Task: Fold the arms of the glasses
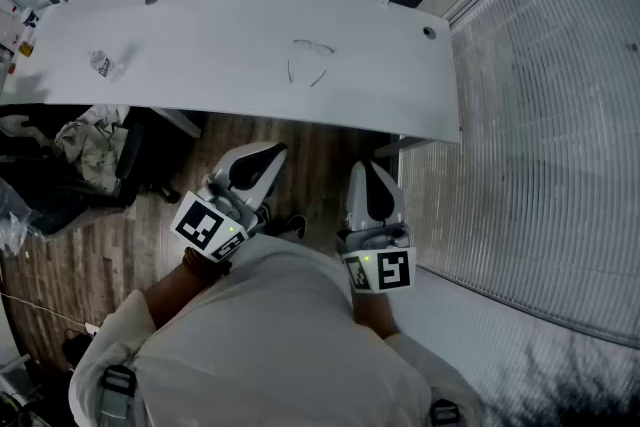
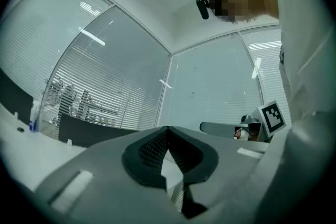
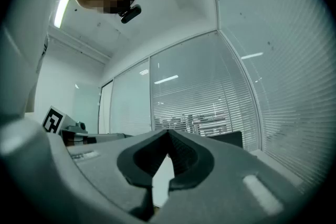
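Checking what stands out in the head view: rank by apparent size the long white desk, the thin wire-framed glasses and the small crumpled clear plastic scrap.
1. Long white desk, by far.
2. Thin wire-framed glasses, arms open.
3. Small crumpled clear plastic scrap, only slightly smaller than the glasses.

The head camera is looking steeply down from above the person's shoulders, taking in the far worktop (image 1: 230, 65) and, near the body, the left tongs (image 1: 262, 155) and right tongs (image 1: 368, 177). Each gripper camera is sitting close behind its own tongs, facing about level toward the window blinds (image 2: 105, 92), and each is catching the other gripper at its edge.
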Demonstrator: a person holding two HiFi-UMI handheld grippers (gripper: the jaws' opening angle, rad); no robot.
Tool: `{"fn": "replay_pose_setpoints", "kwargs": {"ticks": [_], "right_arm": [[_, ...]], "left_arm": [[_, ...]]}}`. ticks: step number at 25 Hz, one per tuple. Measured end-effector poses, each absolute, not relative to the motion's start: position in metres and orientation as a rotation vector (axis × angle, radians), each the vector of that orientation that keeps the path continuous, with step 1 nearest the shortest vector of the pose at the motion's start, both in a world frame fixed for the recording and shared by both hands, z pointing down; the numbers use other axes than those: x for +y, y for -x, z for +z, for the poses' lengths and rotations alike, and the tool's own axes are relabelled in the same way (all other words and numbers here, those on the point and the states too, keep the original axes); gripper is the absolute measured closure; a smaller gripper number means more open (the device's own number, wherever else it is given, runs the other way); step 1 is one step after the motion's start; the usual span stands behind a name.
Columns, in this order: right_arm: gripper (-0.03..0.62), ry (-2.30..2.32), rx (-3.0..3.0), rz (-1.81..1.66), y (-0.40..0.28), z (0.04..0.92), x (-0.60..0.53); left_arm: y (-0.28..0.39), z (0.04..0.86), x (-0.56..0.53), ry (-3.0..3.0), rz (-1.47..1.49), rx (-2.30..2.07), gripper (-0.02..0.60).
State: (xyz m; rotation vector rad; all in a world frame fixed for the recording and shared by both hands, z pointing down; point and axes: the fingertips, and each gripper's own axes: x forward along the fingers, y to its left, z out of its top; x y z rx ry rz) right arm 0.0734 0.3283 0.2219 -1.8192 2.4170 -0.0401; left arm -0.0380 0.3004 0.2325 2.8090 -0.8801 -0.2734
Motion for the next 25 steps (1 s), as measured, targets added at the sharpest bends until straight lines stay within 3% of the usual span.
{"fn": "replay_pose_setpoints", "kwargs": {"ticks": [25], "right_arm": [[0.594, 1.669, 2.46, -0.172, -0.108, 0.243, 0.301]], "left_arm": [[0.009, 0.248, 0.269, -2.825, -0.176, -1.013, 0.58]]}}
